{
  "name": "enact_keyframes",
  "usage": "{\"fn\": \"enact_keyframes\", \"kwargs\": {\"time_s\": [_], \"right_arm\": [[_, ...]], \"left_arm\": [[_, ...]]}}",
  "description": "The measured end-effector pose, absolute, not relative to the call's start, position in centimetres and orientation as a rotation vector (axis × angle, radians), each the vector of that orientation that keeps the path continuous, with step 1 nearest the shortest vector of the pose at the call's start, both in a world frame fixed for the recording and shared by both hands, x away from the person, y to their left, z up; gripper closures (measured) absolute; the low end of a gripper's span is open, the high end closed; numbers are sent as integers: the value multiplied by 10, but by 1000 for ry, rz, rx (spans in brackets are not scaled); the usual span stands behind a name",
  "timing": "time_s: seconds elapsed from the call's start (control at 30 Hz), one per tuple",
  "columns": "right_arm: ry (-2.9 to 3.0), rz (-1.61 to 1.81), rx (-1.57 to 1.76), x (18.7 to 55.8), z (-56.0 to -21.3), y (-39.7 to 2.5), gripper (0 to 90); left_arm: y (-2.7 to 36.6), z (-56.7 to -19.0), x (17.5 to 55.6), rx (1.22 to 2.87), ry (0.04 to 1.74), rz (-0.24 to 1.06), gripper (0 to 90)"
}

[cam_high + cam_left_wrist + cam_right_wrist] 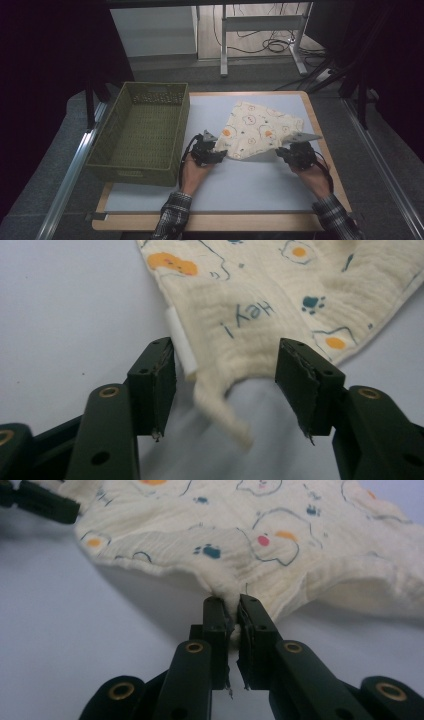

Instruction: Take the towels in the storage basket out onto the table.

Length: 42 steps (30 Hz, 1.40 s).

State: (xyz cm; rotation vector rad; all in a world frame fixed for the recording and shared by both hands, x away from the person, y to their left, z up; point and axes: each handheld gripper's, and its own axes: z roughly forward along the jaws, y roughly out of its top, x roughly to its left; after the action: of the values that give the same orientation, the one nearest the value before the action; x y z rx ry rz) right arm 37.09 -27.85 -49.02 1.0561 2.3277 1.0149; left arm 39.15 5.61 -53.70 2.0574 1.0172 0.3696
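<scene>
The cream printed muslin cloth is pinched at its near edge by the closed right gripper. The left gripper is held open, a loose corner hanging between its jaws. Closure there is judged the next requirement.

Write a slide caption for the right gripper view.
Right tongs shut on the edge of the printed cream cloth.
</scene>
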Motion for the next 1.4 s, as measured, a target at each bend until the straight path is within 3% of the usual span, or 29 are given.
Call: {"fn": "enact_keyframes", "kwargs": {"time_s": [0.13, 0.2, 0.4, 0.87, 0.9, 0.93, 0.97, 1.0, 1.03, 1.17, 1.4], "right_arm": [[2310, 1014, 1089, 344, -494, -301, 798], [2293, 1020, 1123, 328, -493, -319, 693], [2188, 1042, 1174, 321, -478, -344, 627], [2303, 968, 1161, 321, -521, -308, 550], [2279, 1011, 1188, 318, -524, -310, 620], [2279, 1011, 1188, 318, -524, -310, 620], [2279, 1032, 1196, 315, -525, -311, 744], [2279, 1032, 1196, 315, -525, -311, 744], [2300, 1055, 1186, 314, -525, -310, 854], [2301, 1019, 1175, 312, -522, -310, 871], [2284, 1050, 1218, 307, -517, -328, 870]], "left_arm": [[57, -529, 385, 2041, 1019, 378, 419], [58, -523, 383, 2039, 1025, 392, 424], [60, -517, 388, 2066, 1043, 403, 486], [60, -537, 400, 2099, 1081, 397, 646], [57, -538, 400, 2107, 1055, 404, 691], [57, -538, 400, 2107, 1055, 404, 725], [55, -537, 399, 2117, 1045, 392, 773], [55, -537, 399, 2117, 1045, 392, 809], [53, -536, 399, 2125, 1045, 378, 847], [53, -534, 392, 2137, 1063, 434, 869], [56, -528, 368, 2098, 1060, 397, 866]]}}
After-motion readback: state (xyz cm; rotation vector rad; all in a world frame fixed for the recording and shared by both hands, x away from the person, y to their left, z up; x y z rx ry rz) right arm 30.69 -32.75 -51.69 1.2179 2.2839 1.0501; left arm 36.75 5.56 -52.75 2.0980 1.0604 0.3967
